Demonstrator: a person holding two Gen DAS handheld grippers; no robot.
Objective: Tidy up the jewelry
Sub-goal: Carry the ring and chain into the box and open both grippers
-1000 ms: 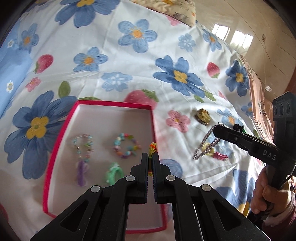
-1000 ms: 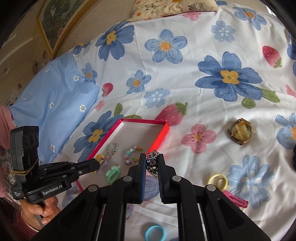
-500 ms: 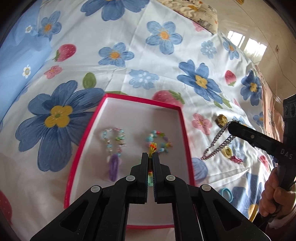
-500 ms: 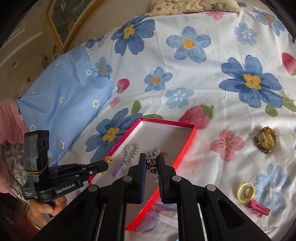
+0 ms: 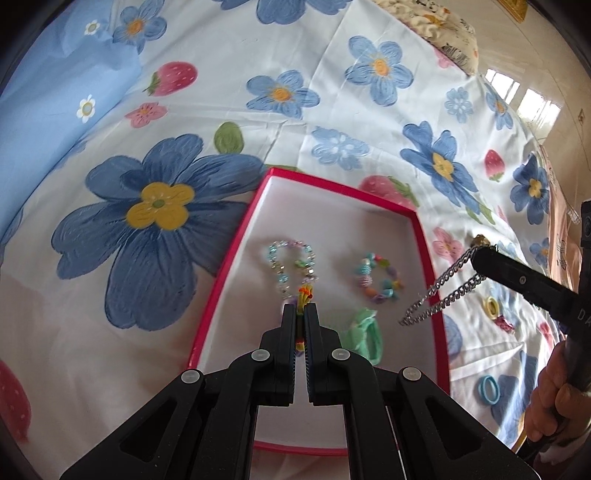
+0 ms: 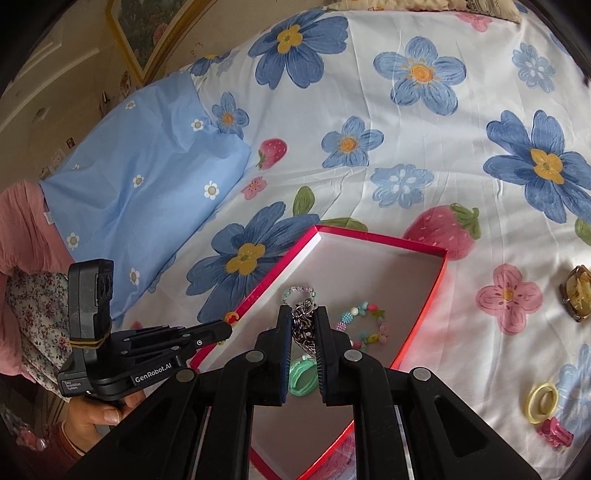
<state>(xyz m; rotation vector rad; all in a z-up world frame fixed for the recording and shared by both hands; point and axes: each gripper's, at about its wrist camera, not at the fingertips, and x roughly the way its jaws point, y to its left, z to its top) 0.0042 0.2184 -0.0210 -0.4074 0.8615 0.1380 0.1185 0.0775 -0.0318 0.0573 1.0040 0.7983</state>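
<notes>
A red-rimmed box (image 5: pixel 236 243) (image 6: pixel 439 273) with a white floor lies on the flowered bedsheet. In it are a clear bead bracelet (image 5: pixel 291 258), a colourful bead bracelet (image 5: pixel 376 280) (image 6: pixel 364 325) and a green hair tie (image 5: pixel 365 332) (image 6: pixel 301 376). My left gripper (image 5: pixel 303 314) is shut on a small rainbow-coloured band (image 5: pixel 304 295) above the box's near part. My right gripper (image 6: pixel 303 317) is shut on a silver chain (image 5: pixel 439 291) (image 6: pixel 303 325), which dangles over the box's right rim.
On the sheet right of the box lie an amber brooch (image 6: pixel 576 295), a yellow ring (image 6: pixel 541 402), a pink clip (image 6: pixel 554 435) and a blue hair tie (image 5: pixel 489 389). A blue pillow (image 6: pixel 140 177) lies at the left. A patterned cushion (image 5: pixel 436 26) is at the far end.
Both grippers have moved left over the box. The chain now hangs over the right rim; the rainbow band is above the box floor near the clear bracelet.
</notes>
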